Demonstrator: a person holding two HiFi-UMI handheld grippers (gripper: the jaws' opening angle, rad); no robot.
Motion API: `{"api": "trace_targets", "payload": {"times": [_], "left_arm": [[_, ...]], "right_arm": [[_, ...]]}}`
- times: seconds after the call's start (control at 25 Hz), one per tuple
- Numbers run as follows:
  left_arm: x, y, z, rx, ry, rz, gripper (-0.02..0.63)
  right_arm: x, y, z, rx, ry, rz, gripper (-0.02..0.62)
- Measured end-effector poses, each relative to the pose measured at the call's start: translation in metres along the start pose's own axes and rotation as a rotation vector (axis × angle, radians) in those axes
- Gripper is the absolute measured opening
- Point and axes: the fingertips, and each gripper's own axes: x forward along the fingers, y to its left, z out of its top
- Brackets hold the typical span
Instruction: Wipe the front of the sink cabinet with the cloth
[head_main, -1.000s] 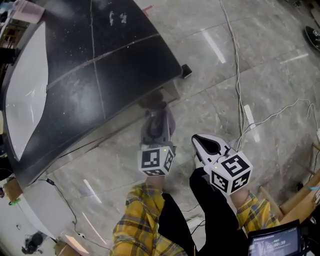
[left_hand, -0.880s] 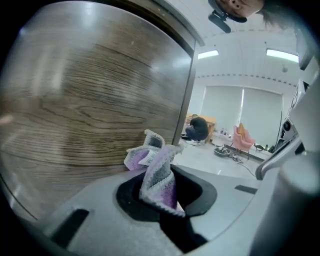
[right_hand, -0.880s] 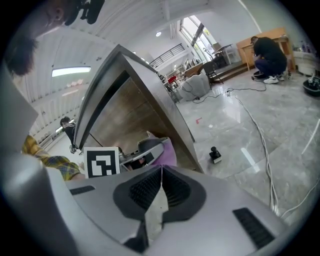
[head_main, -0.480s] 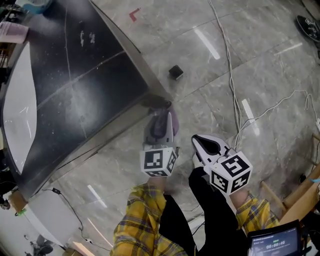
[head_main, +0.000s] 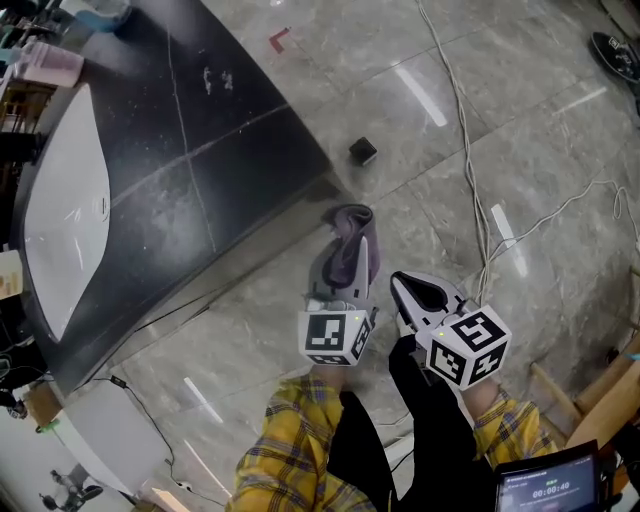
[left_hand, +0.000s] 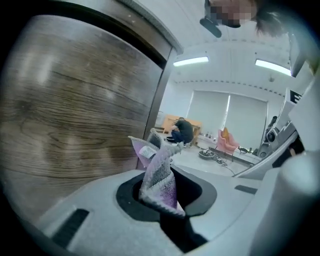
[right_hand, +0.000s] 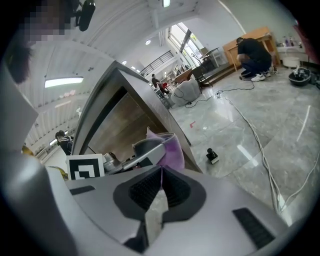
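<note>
Cabinet front barely seen from the head view, foreshortened under the black countertop (head_main: 200, 170). It is shown properly only in the left gripper view, as a wood-grain panel (left_hand: 75, 110) left of the jaws and cut off by the picture edge. The cloth's (head_main: 350, 240) lower end is hidden inside the left gripper (head_main: 338, 290). Contact between cloth tip and panel cannot be told.

The panel's right edge is seen just ahead-left of the cloth (left_hand: 159, 175), with open floor (head_main: 420, 200) beyond and to the right. A small black block (head_main: 362, 151) and cables (head_main: 470, 150) lie ahead on that floor, well apart from both tools.

Left gripper (left_hand: 160, 192) is clamped on the purple-grey cloth, long axis along the jaws, free end pointed forward past the tips, white label near the top. Right gripper (head_main: 415, 295) is held just beside the left; its jaws (right_hand: 159, 187) are together, nothing gripped.
</note>
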Motion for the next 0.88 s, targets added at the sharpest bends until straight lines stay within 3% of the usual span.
{"api": "trace_targets", "payload": {"times": [0.88], "left_arm": [[-0.122, -0.010, 0.084, -0.003, -0.086, 0.007, 0.052]], "right_arm": [[-0.031, 0.100, 0.033, -0.060, -0.080, 0.048, 0.006]]}}
